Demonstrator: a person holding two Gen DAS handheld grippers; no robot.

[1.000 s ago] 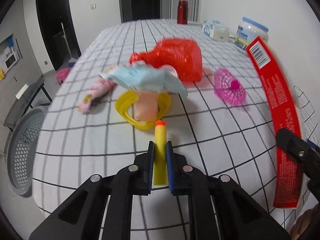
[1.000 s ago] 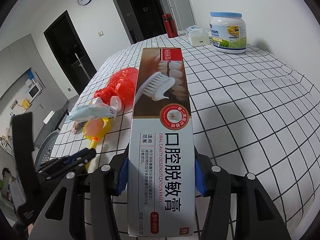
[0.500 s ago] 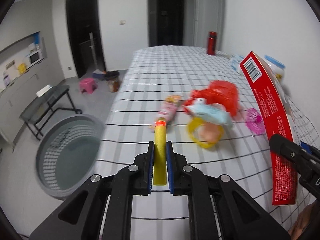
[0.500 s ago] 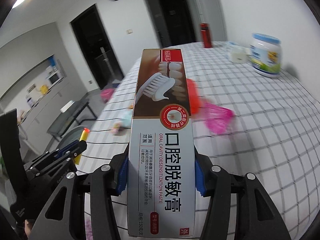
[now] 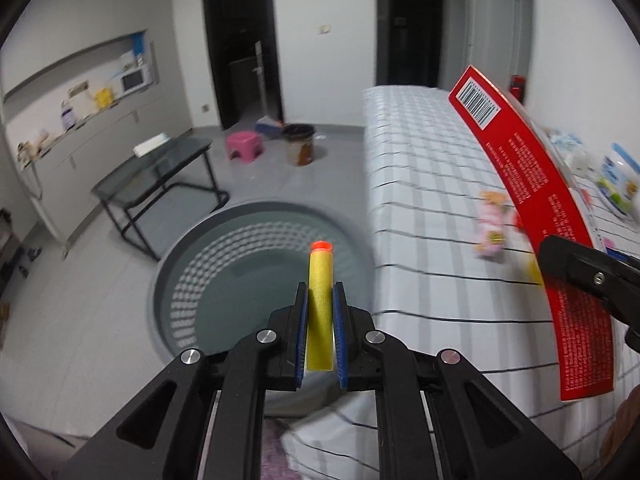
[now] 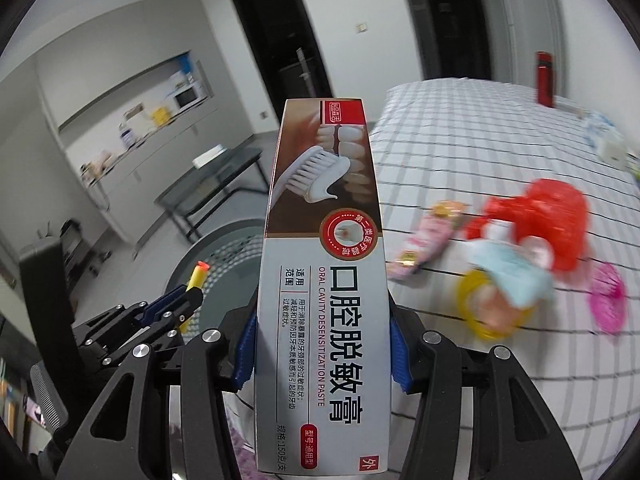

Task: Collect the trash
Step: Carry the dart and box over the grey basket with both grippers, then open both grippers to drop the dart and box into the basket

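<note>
Judging by its perforated walls, the grey laundry basket (image 5: 224, 264) on the floor beside the counter (image 5: 420, 184) is taken as the bin for both pieces. Next in size, the toothpaste box (image 6: 324, 264), brown, white and red with printed teeth, is clamped across its lower half by the right tool (image 6: 322, 344); thin card, probably light and easily crushed. Smallest, the yellow foam dart (image 5: 320, 300) with orange tip is pinched mid-shaft by the left tool (image 5: 320, 320) above the basket; soft, featherlight
</note>
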